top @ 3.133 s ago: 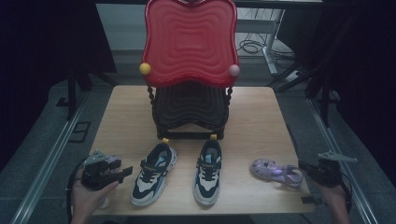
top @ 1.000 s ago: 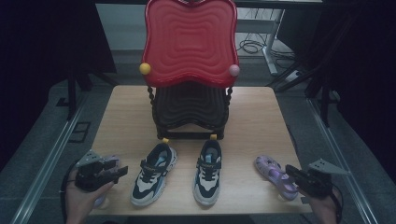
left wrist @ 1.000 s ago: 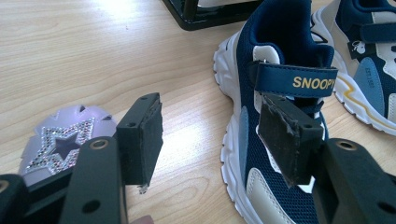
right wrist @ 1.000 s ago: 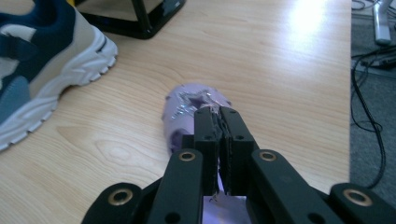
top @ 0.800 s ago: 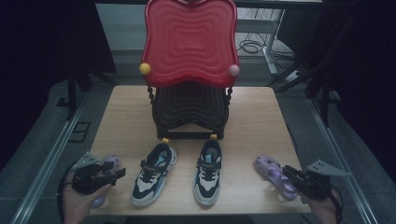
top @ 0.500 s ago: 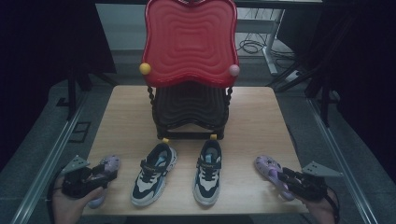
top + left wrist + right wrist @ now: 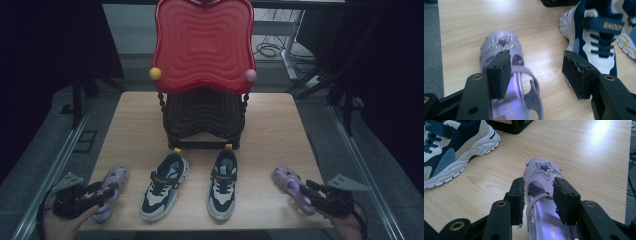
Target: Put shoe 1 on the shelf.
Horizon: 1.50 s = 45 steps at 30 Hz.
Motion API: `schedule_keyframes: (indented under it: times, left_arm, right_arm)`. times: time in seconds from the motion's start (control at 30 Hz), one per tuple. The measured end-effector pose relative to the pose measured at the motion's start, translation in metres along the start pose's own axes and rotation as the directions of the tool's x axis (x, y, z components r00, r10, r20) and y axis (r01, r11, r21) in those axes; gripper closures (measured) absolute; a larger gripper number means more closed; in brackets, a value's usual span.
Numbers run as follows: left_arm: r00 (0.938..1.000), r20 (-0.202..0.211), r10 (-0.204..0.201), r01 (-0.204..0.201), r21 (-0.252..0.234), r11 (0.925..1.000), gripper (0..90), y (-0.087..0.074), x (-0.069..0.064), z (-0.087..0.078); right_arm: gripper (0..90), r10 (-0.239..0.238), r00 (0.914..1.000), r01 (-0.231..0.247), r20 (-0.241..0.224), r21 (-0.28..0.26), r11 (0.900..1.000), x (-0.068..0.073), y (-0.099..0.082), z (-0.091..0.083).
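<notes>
1. Right purple sandal (image 7: pixel 541 195) is lying by the counter's (image 7: pixel 280 125) front-right corner, toe pointing away from the right gripper (image 7: pixel 537 200); its jaws, straddling the strap, have just been opening.
2. Left purple sandal (image 7: pixel 504 57) is sitting near the front-left corner, partly between the left gripper's (image 7: pixel 536 72) wide-apart jaws, sneakers (image 7: pixel 192 185) in between.

Bare wood behind sandals, chair (image 7: pixel 202 107) centre-back, sneakers (image 7: pixel 194 185) crowding middle

"SNOOP…" in gold on sneaker strap (image 7: pixel 603 24), cut off by frame edge

High view overhead, facing forward; gripper views close, table-level
</notes>
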<state>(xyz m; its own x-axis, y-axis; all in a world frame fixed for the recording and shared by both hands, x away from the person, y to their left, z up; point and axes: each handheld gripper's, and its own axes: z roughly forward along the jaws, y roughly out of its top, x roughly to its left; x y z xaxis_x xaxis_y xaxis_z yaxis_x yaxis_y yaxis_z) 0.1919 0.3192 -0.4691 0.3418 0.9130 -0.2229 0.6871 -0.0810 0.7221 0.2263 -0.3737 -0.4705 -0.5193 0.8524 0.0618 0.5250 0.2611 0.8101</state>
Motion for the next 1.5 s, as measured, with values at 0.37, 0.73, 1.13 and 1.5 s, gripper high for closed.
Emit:
schedule_keyframes:
  times: [0.37,0.73,1.13,1.5]
  left_arm:
    - [0.9990,-0.044,-0.004,0.007,0.061,0.9981,44.5,-0.016,0.001,0.002]
    - [0.9985,-0.056,0.001,0.005,0.112,0.9937,52.3,-0.023,0.000,0.018]
    - [0.9996,-0.027,0.011,-0.008,0.142,0.9898,53.3,-0.022,-0.004,0.028]
    - [0.9991,-0.013,0.041,-0.038,0.170,0.9846,61.3,-0.020,-0.005,0.034]
  right_arm:
    - [60.4,0.008,1.0000,-0.008,0.000,0.006,1.0000,0.001,-0.002,0.000]
    - [60.2,0.012,0.9998,-0.012,-0.016,0.025,0.9996,0.003,-0.005,0.003]
    - [57.7,0.019,0.9991,-0.016,-0.037,0.072,0.9973,0.006,-0.014,0.004]
    - [65.4,-0.001,0.9997,0.005,-0.025,0.175,0.9845,0.004,-0.026,0.012]
